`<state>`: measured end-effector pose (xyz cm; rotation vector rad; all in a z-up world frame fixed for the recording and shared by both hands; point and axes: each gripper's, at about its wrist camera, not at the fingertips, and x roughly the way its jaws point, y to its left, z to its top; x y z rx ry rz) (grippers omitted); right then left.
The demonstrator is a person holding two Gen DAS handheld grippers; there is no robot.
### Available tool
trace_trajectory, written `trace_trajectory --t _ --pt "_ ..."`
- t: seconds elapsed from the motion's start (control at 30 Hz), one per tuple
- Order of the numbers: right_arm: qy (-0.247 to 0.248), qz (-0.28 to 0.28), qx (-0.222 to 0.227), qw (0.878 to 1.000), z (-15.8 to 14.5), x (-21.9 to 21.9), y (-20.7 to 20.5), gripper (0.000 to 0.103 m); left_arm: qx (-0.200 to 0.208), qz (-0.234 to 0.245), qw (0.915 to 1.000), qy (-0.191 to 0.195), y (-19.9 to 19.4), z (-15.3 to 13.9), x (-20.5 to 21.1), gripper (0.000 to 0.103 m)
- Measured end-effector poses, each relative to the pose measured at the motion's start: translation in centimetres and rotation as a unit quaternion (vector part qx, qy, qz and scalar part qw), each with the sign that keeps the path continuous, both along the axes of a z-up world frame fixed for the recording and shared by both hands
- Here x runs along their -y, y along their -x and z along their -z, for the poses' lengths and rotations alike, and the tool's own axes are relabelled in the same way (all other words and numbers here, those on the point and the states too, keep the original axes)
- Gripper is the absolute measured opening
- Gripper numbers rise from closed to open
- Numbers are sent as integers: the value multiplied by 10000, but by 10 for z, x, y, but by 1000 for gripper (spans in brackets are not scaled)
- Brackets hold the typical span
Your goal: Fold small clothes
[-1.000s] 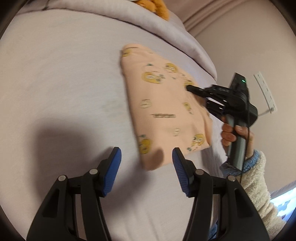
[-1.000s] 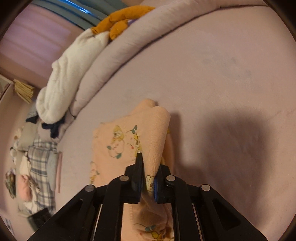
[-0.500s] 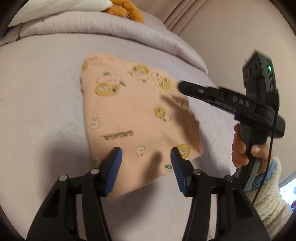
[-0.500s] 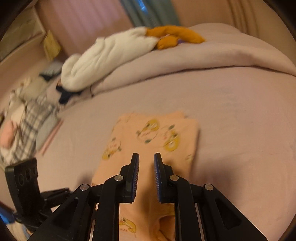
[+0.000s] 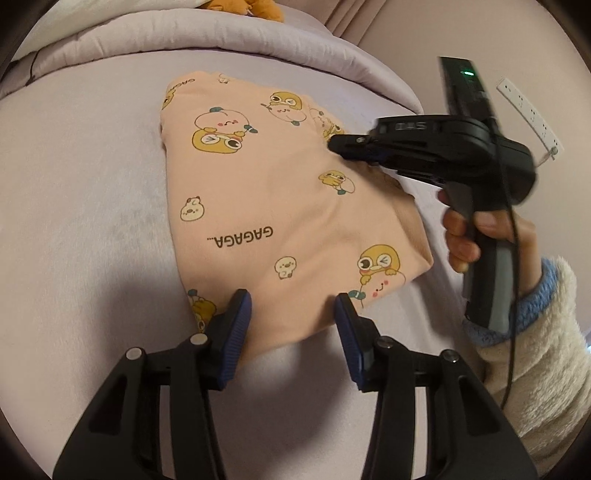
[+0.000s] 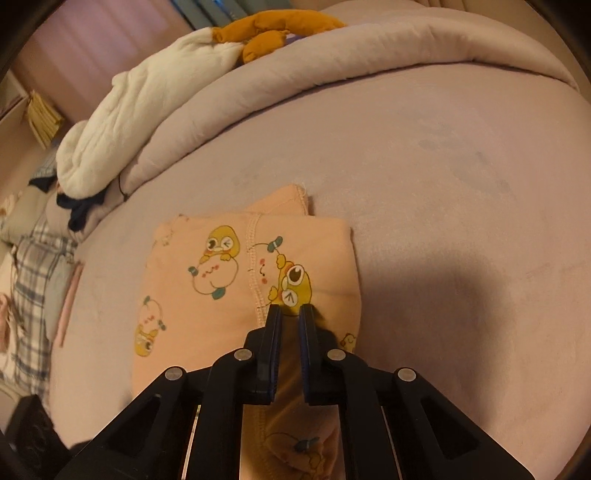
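The left gripper (image 5: 291, 310) stood wide open over the near edge of the one folded peach cloth (image 5: 280, 199) on the bed (image 5: 81, 192). The right gripper (image 6: 290, 314) was nearly closed, its tips on the cloth, holding nothing. Bare bed lay all around, one rolled blanket (image 6: 332, 66) beyond.

Garment (image 5: 280, 192) peach, printed with yellow ducks, cream chicks, black "GAGAGA..." lettering. Bedsheet (image 5: 81, 206) pale lilac; duvet (image 6: 332, 70) same tone. Plush (image 6: 273, 29) orange, blanket (image 6: 136, 114) white. Plaid cloth (image 6: 33, 280) grey-blue checked. Left gripper (image 5: 291, 317) black, blue pads. Sleeve (image 5: 546, 354) cream fleece, blue cuff.
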<state>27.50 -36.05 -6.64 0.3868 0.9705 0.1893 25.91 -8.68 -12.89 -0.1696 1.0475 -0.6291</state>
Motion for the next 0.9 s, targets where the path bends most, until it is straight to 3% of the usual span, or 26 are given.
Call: trace_trajectory --t 0.13,0.3,0.37,0.5,0.6,0.73,0.9 --pt "228 -197 537 9981 -25 -9 33 16 -126 -52 9997 179 -2 4 -10 46" --pt "244 -845 854 9925 -34 -22 77 17 -205 -150 9992 310 3 1 -16 46" --pt "357 -1124 773 9900 -26 -32 89 17 -239 -175 9990 349 2 2 -18 46" --pt "896 -1294 200 9873 10 -41 92 17 -349 -226 9984 390 -1 0 -19 46" --pt "677 -1253 367 9891 12 -32 100 18 -491 -428 9970 421 -5 -9 -24 44" --pt "205 -1278 460 9905 13 -26 101 37 -20 -613 9972 423 -22 -43 -29 44" --pt "430 -1234 843 9878 17 -35 110 37 -48 -665 9971 365 -79 -50 -15 42"
